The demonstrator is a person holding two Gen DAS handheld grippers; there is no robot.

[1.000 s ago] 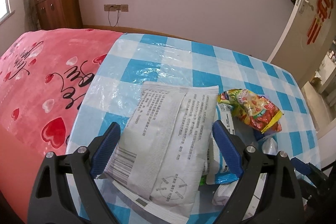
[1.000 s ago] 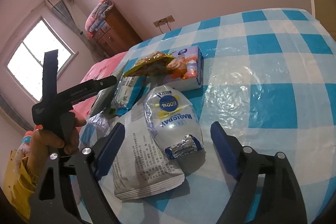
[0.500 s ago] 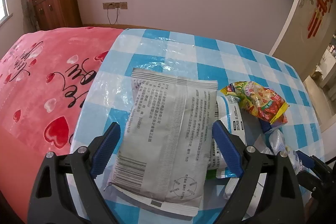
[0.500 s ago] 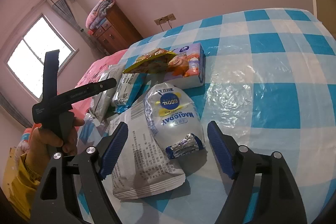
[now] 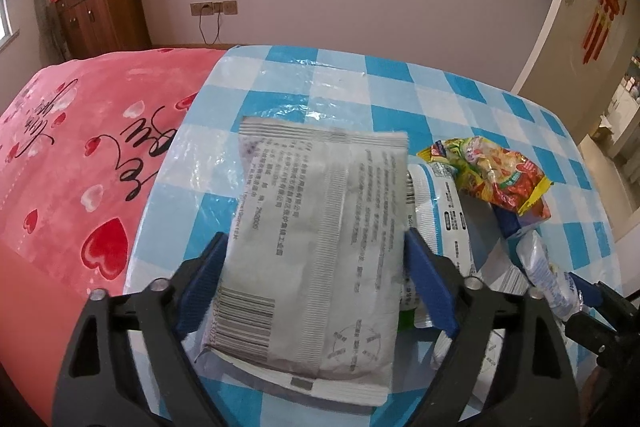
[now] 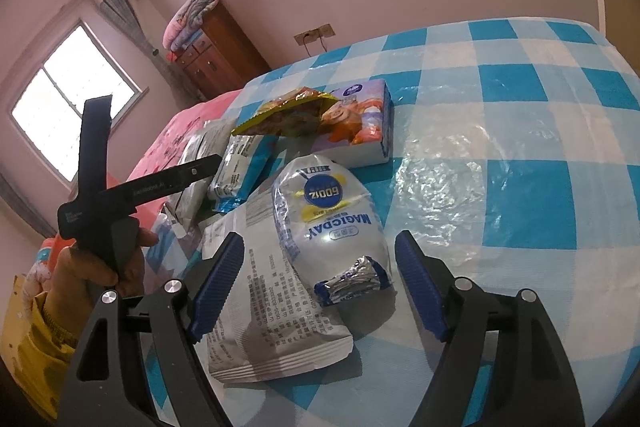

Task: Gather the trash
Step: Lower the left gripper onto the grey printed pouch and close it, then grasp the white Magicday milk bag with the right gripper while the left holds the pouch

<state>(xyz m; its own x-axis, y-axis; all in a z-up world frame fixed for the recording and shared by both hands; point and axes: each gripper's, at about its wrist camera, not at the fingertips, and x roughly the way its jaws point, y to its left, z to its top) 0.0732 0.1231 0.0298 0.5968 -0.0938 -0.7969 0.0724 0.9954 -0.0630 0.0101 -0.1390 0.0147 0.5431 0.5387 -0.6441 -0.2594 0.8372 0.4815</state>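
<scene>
The left claw (image 5: 316, 283) is straddling a grey printed packet (image 5: 316, 231) lying on the checked desk (image 5: 344, 95); its blue pads are sitting at the packet's two long edges, but whether they are pressing in or just alongside cannot be told. The packet is looking light, thin and crinkly, likely slippery, so pinching a flat sealed edge seems safer than squeezing the puffy middle. The right claw (image 6: 320, 287) is hanging open around a white pouch (image 6: 332, 227) resting on another grey wrapper (image 6: 272, 315). At two o'clock from the packet, a yellow snack bag (image 5: 488, 167) is lying crumpled against a tissue pack (image 6: 360, 123).
</scene>
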